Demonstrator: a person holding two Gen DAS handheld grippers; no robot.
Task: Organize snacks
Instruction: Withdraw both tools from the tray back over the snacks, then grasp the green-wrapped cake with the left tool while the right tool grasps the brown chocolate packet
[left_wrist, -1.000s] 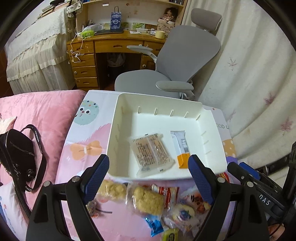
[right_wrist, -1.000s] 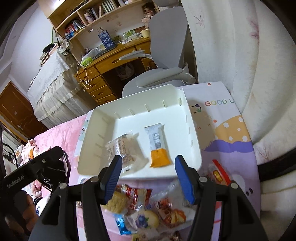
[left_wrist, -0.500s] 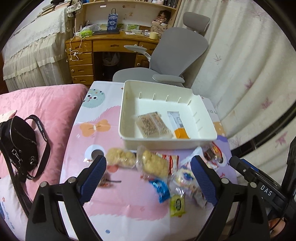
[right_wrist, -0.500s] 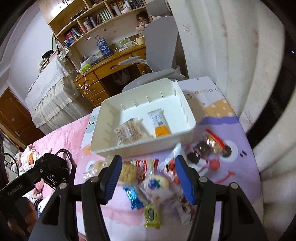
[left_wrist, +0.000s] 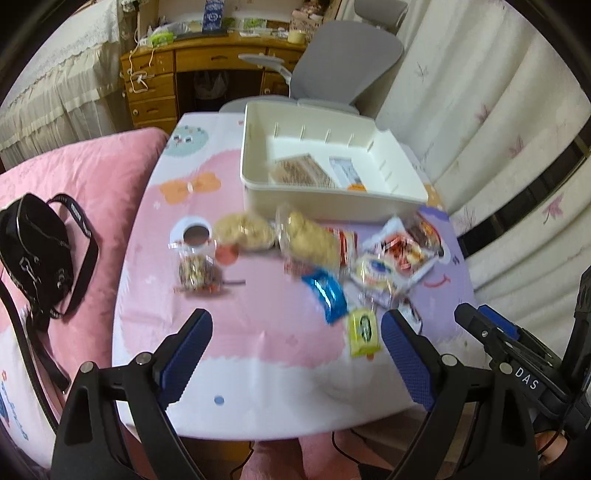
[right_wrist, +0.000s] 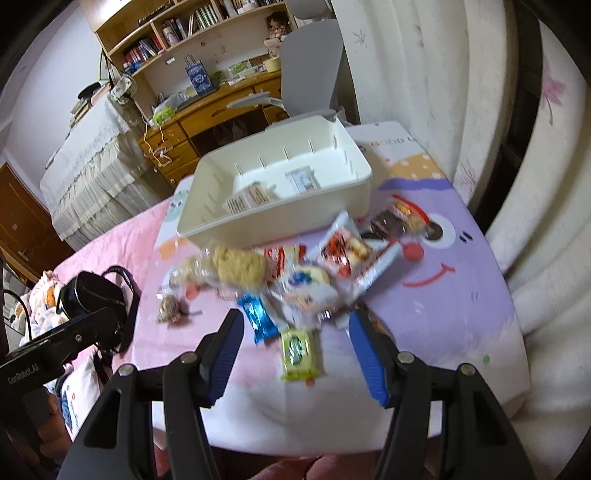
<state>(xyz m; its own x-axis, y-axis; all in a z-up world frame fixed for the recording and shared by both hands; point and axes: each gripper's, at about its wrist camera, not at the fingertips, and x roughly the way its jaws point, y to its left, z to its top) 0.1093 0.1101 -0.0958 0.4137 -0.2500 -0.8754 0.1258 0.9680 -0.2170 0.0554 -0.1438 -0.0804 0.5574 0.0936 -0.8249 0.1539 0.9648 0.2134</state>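
Snacks on cartoon-print table, desk behind

Mixed wrapped snacks piled just in front of white bin w/ two packets inside.

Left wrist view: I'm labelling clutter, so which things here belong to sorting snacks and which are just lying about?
Job:
bin
two packets in it
loose snacks
yellow packet
blue packet
left gripper, open and empty

Lying about:
black bag
chair
desk
curtain
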